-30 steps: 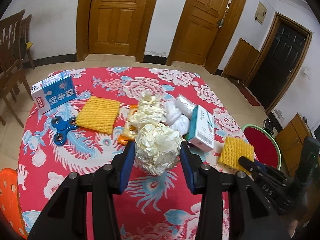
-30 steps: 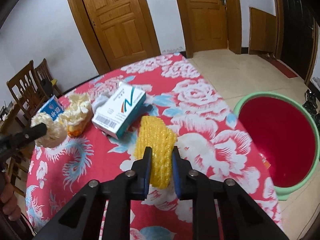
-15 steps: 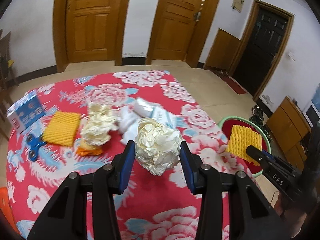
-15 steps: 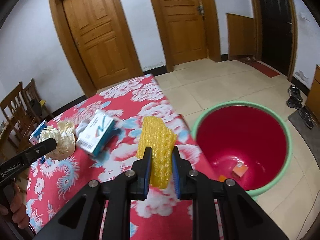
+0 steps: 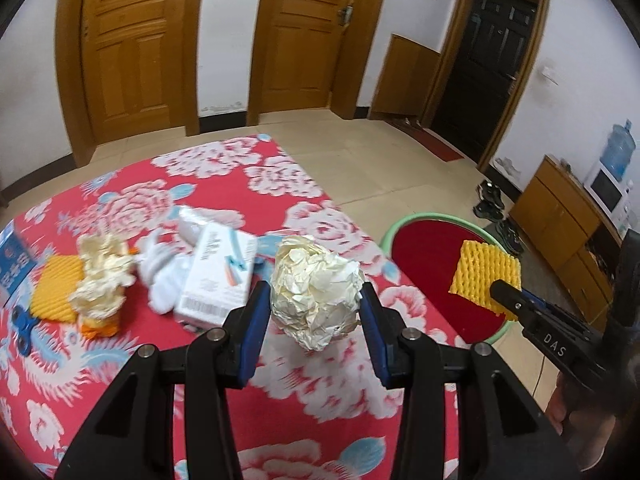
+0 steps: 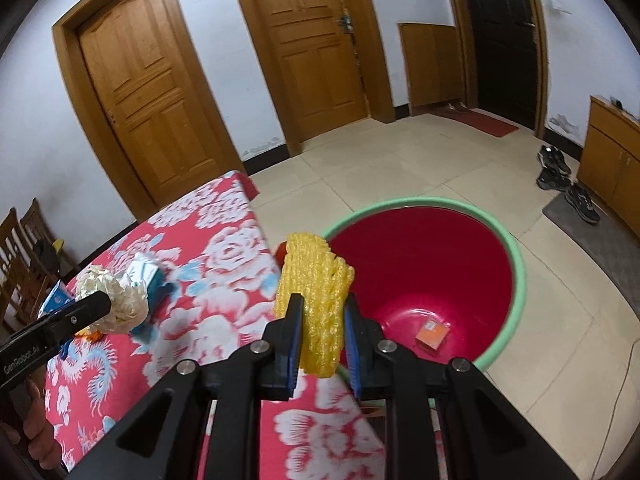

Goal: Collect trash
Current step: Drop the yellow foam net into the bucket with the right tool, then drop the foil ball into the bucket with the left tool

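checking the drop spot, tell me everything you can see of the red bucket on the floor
The red bucket is round, plastic-looking, with a pale green rim and a glossy red inside. It stands upright and open on the tiled floor, beside the table edge. A small orange box lies on its bottom. The yellow foam net hangs near its rim, clamped in the right gripper.

- I see table [image 5: 280, 364] w/ red floral cloth, lower left of left wrist frame.
- On it: white box [image 5: 218, 280], crumpled paper [image 5: 102, 276], yellow foam net [image 5: 56, 292], blue carton [image 5: 14, 264], white wads [image 5: 166, 284].
- Floor [image 6: 400, 168]: red basin [image 6: 516, 264], right of frame.
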